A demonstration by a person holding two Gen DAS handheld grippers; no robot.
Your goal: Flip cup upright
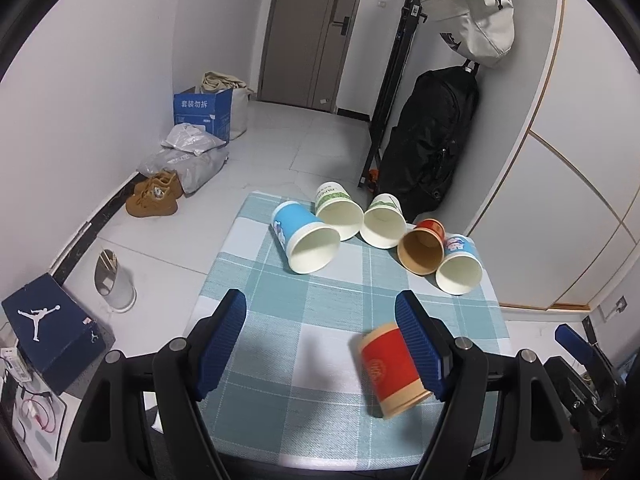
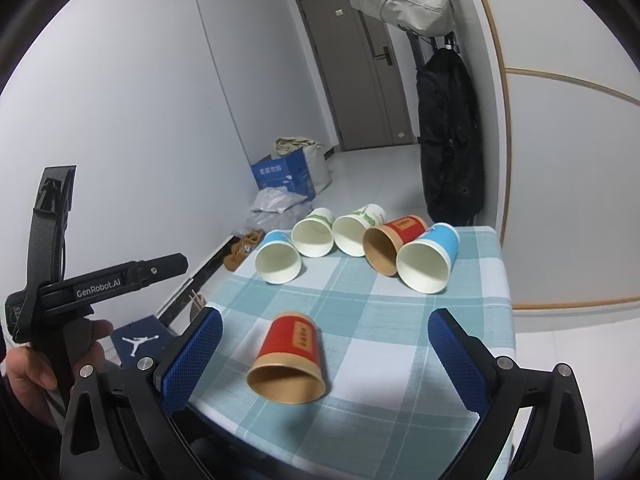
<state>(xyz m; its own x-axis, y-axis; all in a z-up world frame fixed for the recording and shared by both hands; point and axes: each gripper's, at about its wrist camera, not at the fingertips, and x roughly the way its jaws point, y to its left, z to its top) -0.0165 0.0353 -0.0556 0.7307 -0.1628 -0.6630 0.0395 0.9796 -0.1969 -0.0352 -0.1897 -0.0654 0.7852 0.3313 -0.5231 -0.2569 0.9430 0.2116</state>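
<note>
A red and tan paper cup (image 1: 390, 368) lies on its side near the front of the checked tablecloth (image 1: 280, 320), its mouth toward me. In the right wrist view it (image 2: 290, 358) lies between and just ahead of the fingers. My left gripper (image 1: 322, 340) is open and empty; the cup lies against its right finger (image 1: 420, 344). My right gripper (image 2: 324, 354) is open and empty around the cup without touching it. Several more cups lie on their sides at the far edge: blue (image 1: 306, 240), two green-print (image 1: 340, 210) (image 1: 384, 222), red (image 1: 424, 250), blue (image 1: 460, 264).
The small table (image 2: 460, 272) stands by a white wall and cabinet. A black bag (image 1: 432, 136) and a white bag (image 1: 476, 16) hang at the far right. A blue box (image 1: 204, 110), shoes (image 1: 154, 194) and a Jordan box (image 1: 52, 328) sit on the floor at left.
</note>
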